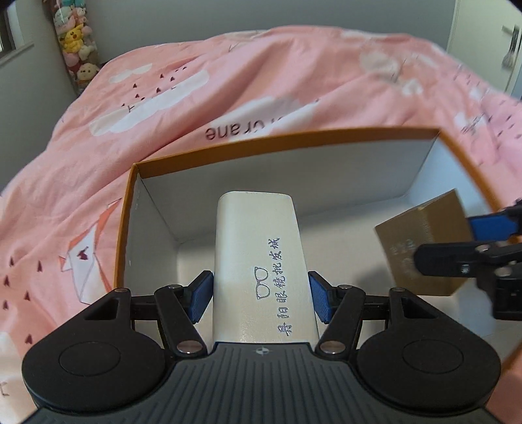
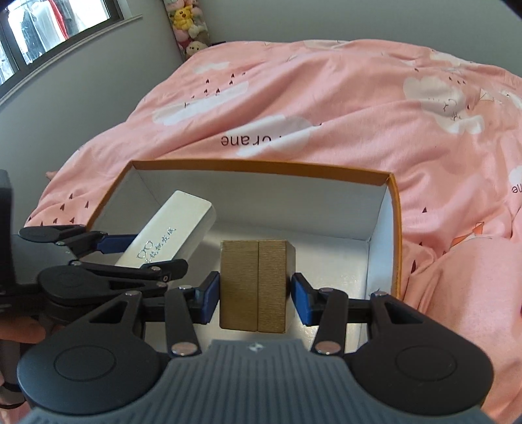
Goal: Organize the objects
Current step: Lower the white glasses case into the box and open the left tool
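Note:
An open box with an orange rim (image 1: 287, 135) and white inside lies on the bed; it also shows in the right wrist view (image 2: 261, 164). My left gripper (image 1: 260, 295) is shut on a white glasses case (image 1: 261, 261) with silver lettering, held inside the box on its left side. The case shows in the right wrist view (image 2: 173, 231), with the left gripper (image 2: 137, 252) around it. My right gripper (image 2: 254, 298) is shut on a small gold-brown box (image 2: 254, 287), held inside the box on the right. The gold box (image 1: 421, 241) shows in the left wrist view too.
A pink quilt (image 2: 326, 98) with cloud and crane prints covers the bed around the box. A column of plush toys (image 1: 76, 42) hangs in the far corner by the grey wall. A window (image 2: 49, 29) is at upper left.

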`<action>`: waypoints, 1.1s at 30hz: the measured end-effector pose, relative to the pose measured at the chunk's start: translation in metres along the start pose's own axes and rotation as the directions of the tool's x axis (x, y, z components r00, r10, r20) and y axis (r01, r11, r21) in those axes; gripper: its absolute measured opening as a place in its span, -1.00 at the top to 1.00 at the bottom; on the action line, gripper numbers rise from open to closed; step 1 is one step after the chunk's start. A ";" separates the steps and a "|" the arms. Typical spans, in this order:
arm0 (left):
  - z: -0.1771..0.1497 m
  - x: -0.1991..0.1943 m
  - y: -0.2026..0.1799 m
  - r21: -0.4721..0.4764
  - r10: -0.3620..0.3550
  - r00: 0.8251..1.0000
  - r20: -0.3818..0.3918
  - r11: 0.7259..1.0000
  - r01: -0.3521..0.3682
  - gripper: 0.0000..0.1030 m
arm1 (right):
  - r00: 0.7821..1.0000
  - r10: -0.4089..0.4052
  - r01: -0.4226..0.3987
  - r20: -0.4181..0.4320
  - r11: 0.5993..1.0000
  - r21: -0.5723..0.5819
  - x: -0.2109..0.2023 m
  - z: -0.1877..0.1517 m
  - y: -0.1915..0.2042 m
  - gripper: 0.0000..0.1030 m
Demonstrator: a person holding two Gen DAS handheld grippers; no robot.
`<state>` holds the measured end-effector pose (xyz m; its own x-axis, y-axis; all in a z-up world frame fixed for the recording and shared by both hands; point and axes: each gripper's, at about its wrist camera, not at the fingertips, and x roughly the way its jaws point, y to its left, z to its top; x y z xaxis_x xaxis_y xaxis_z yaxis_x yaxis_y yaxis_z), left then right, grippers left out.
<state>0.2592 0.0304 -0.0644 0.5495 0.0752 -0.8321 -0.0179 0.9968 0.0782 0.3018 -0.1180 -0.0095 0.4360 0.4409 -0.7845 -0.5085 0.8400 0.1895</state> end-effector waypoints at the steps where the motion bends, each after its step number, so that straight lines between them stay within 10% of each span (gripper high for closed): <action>1: 0.001 0.002 0.000 0.007 0.009 1.000 -0.008 1.000 -0.009 -0.39 | 1.000 0.002 -0.002 -0.005 1.000 -0.001 0.002 0.000 0.001 0.05; 20: 0.007 0.040 0.001 0.055 0.038 0.988 -0.149 0.998 -0.030 -0.42 | 0.997 0.016 -0.019 -0.070 0.999 -0.037 0.016 -0.007 0.011 0.04; 33: -0.002 -0.016 0.008 0.060 0.030 0.994 0.101 0.998 -0.036 -0.58 | 0.996 0.017 -0.024 -0.090 0.997 -0.076 0.013 -0.010 0.017 0.04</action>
<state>0.2487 0.0375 -0.0517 0.6299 0.1019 -0.7699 0.0124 0.9899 0.1411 0.2919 -0.1010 -0.0224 0.3588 0.4248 -0.8312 -0.5735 0.8029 0.1628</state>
